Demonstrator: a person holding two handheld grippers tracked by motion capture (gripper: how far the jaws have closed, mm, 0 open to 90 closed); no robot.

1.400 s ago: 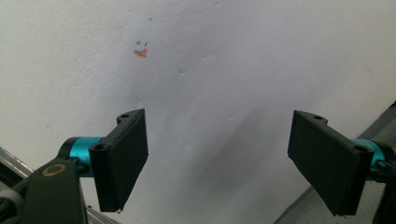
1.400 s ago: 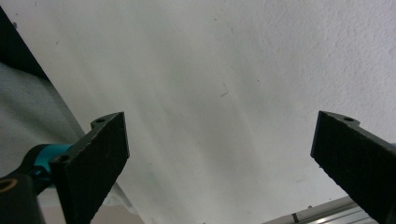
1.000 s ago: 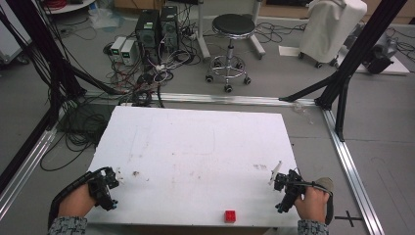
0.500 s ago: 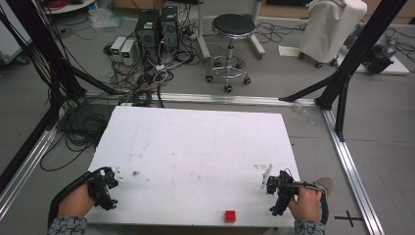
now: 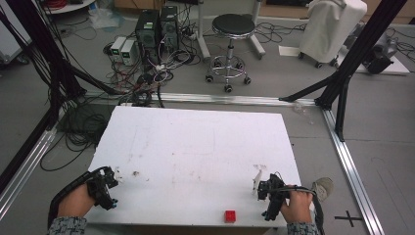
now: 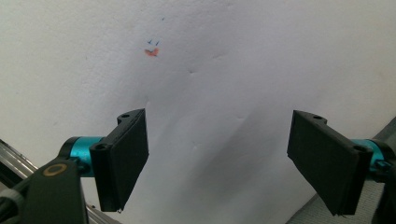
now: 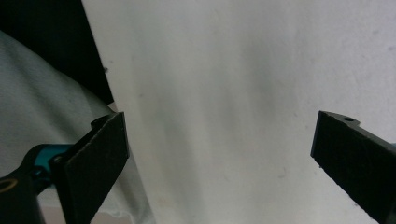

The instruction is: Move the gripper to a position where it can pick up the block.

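The left gripper (image 6: 217, 158) has its jaws spread wide with nothing between them, over bare white tabletop (image 6: 243, 70); a small orange and blue mark (image 6: 151, 50) lies beyond them. The right gripper (image 7: 219, 161) is likewise wide open and empty, with the tabletop's edge running past its left jaw.

In the high view, the left gripper (image 5: 108, 182) sits at the near left corner of the tabletop (image 5: 195, 147), and the right gripper (image 5: 268, 192) at the near right. A small red block (image 5: 229, 216) lies at the near edge, left of the right gripper and apart from it. On the floor beyond the far edge stand a stool (image 5: 233, 29) and computer towers (image 5: 155, 27).
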